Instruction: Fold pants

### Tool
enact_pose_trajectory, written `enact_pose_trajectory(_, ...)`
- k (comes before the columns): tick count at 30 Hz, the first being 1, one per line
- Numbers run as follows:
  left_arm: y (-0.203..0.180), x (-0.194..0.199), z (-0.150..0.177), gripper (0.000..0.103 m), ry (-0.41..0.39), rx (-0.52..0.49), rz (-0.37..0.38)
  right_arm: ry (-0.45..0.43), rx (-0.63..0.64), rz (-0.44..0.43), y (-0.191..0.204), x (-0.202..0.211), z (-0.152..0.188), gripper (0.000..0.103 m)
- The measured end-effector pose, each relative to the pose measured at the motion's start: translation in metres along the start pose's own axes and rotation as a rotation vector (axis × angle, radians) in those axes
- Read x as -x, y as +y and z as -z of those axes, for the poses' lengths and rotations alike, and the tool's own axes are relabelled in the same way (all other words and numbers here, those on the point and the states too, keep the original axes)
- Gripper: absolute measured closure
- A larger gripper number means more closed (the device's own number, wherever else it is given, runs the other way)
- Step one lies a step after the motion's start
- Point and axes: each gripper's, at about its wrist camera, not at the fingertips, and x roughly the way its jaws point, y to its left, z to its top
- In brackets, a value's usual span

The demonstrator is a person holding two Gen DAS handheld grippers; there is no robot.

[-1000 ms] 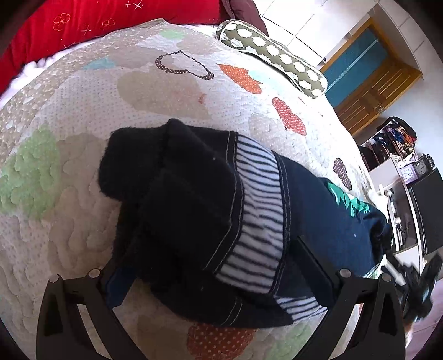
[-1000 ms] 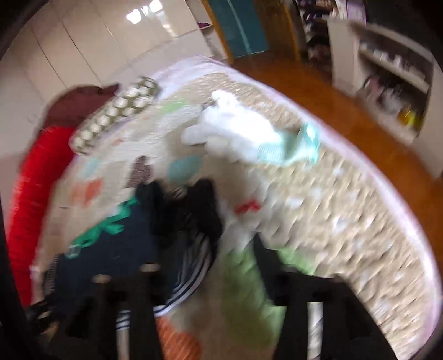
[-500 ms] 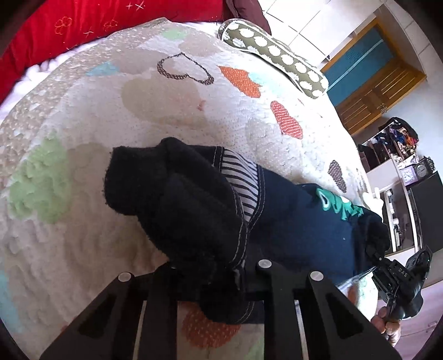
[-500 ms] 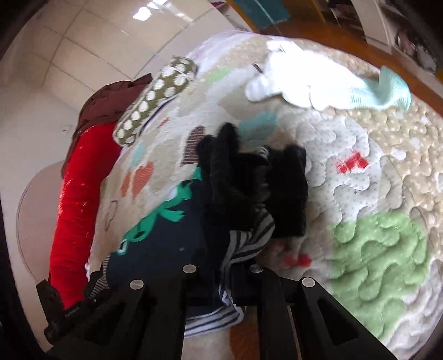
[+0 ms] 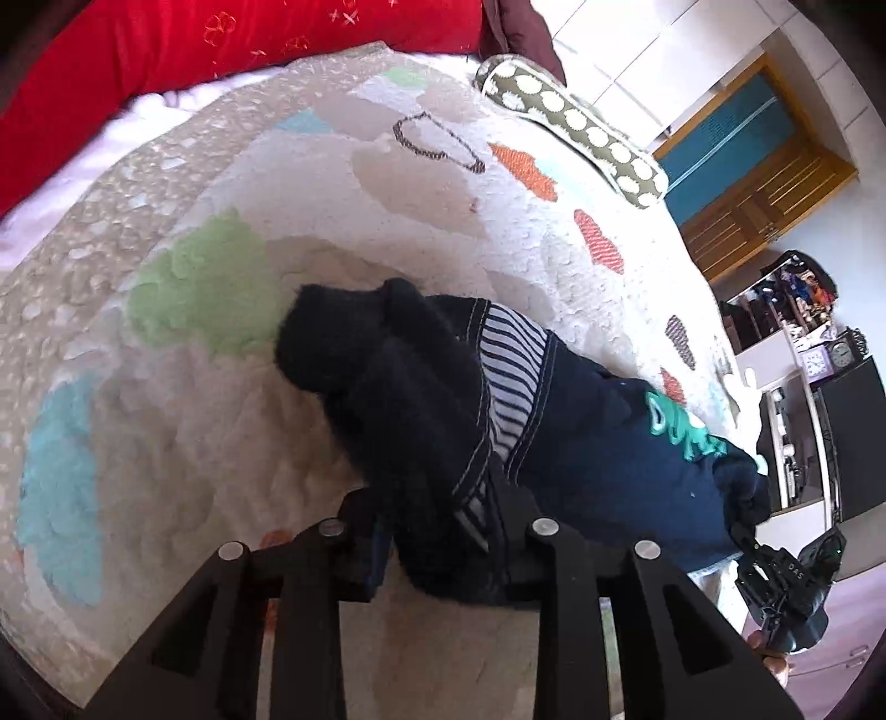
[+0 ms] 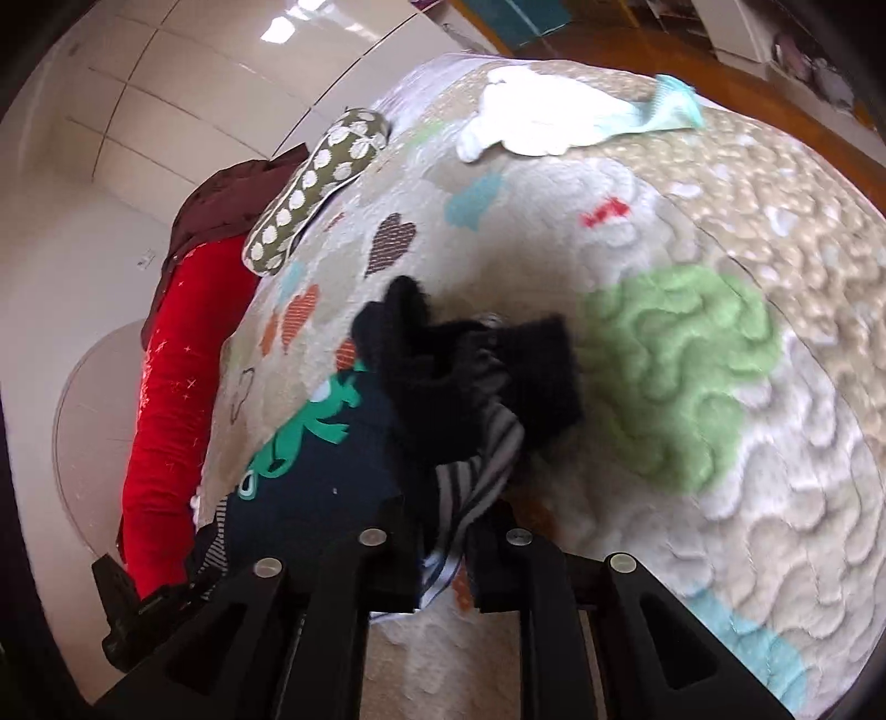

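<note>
Pants [image 5: 581, 443], dark navy with a striped lining and a green printed design whose letters cannot be read, lie bunched on the quilted bed [image 5: 232, 399] directly ahead of both tools. The left hand-held gripper [image 5: 443, 531] is clamped on the dark fleecy fabric at its near edge, its jaws having just eased a little wider with the cloth between them. The right hand-held gripper [image 6: 443, 545] pinches the striped edge of the pants [image 6: 343, 465], its jaws likewise having just opened slightly around the fabric. In the left wrist view, the right tool's body at far right bears the small white letters "DAS". Beyond the pants lie a spotted bolster [image 5: 570, 127] and a red cushion [image 5: 194, 50].
</note>
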Motion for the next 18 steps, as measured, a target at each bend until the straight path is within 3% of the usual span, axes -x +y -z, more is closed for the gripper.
enact_pose_trajectory(1,0.002,0.007,0.002,0.071,-0.012,0.004,0.003,-0.008,0.008,0.012,0.002,0.002,-0.001,0.077)
enact_pose_trajectory(2,0.004,0.016,0.004,0.07,-0.031,0.009,0.002,-0.016,0.014,0.022,0.003,0.006,0.0,0.063)
enact_pose_trajectory(4,0.008,0.034,0.008,0.066,-0.068,0.013,-0.002,-0.047,0.019,0.025,0.002,0.018,0.003,0.052)
enact_pose_trajectory(10,-0.002,0.054,0.014,0.058,-0.067,0.026,0.128,-0.106,0.036,0.01,0.005,0.044,0.02,0.052)
enact_pose_trajectory(15,-0.02,0.017,0.023,0.057,0.078,0.069,0.251,-0.052,0.073,-0.036,0.019,0.033,0.035,0.052)
enact_pose_trajectory(18,-0.027,-0.004,0.028,0.057,0.135,0.092,0.263,-0.006,0.087,-0.048,0.026,0.021,0.044,0.052)
